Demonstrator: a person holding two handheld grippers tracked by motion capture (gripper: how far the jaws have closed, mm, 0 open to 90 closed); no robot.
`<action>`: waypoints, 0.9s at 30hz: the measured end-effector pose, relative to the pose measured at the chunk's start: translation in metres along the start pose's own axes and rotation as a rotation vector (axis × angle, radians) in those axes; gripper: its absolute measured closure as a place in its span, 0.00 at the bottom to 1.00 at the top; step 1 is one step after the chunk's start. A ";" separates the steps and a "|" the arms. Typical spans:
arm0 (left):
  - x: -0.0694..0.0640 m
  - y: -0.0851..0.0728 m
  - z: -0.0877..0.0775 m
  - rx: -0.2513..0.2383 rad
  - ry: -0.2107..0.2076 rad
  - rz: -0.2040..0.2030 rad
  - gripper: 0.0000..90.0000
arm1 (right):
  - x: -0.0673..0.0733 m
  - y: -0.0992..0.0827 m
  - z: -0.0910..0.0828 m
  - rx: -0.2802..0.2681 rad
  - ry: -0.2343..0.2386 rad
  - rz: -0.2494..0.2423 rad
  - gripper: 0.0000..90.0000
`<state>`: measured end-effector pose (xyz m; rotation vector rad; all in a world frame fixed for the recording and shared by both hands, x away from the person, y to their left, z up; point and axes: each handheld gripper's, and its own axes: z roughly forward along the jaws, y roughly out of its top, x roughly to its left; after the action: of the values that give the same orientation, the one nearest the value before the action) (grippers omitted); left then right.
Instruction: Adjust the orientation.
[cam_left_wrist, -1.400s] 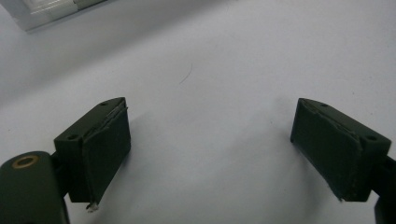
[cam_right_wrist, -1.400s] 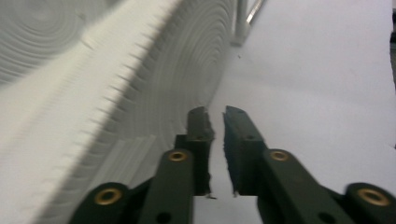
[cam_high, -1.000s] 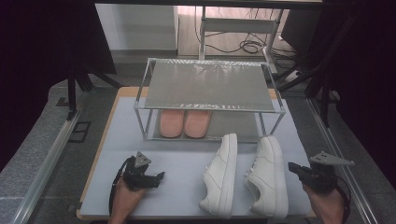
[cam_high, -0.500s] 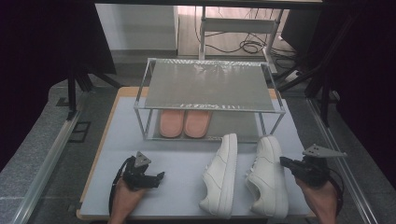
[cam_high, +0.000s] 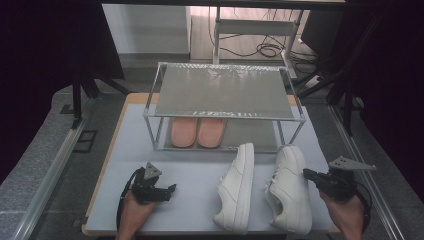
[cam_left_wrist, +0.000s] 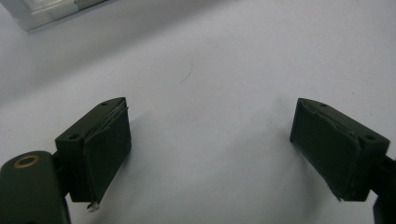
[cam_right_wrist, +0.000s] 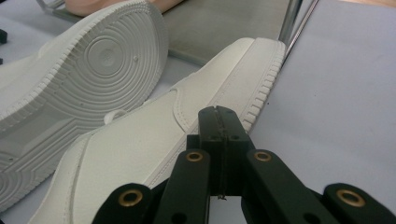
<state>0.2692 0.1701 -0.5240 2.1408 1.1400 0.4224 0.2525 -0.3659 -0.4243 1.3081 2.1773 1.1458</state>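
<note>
Two white sneakers lie on the pale mat near the front edge. The left sneaker (cam_high: 236, 187) is tipped on its side, its ribbed sole (cam_right_wrist: 79, 74) facing my right gripper. The right sneaker (cam_high: 289, 190) stands upright, and its side panel (cam_right_wrist: 154, 135) is close in the right gripper view. My right gripper (cam_high: 306, 174) is shut with nothing between its jaws. Its tip (cam_right_wrist: 219, 116) sits right at that sneaker's outer side, and I cannot tell whether it touches. My left gripper (cam_high: 170, 190) rests low over bare mat left of the shoes, open (cam_left_wrist: 210, 135) and empty.
A metal two-shelf rack (cam_high: 225, 90) stands behind the sneakers, with a pair of pink slippers (cam_high: 197, 132) on its lower shelf. One rack leg (cam_right_wrist: 292, 18) rises just past the right sneaker's toe. The mat (cam_high: 190, 165) lies bare between my left gripper and the rack.
My right gripper has edged a little forward and left, up to the right sneaker's side, still shut. The left gripper and both sneakers have stayed put.
</note>
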 end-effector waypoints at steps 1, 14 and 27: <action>0.000 0.000 0.000 0.000 0.000 0.000 0.14 | -0.001 -0.001 0.000 -0.005 0.007 0.006 1.00; 0.000 0.000 0.000 0.000 0.000 -0.001 0.14 | 0.001 0.000 0.000 0.006 -0.017 -0.015 1.00; 0.000 0.000 0.000 0.000 0.000 -0.001 0.14 | -0.014 -0.012 -0.012 0.041 -0.150 -0.003 1.00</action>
<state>0.2693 0.1702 -0.5240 2.1406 1.1408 0.4218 0.2448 -0.3863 -0.4277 1.3609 2.1035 0.9734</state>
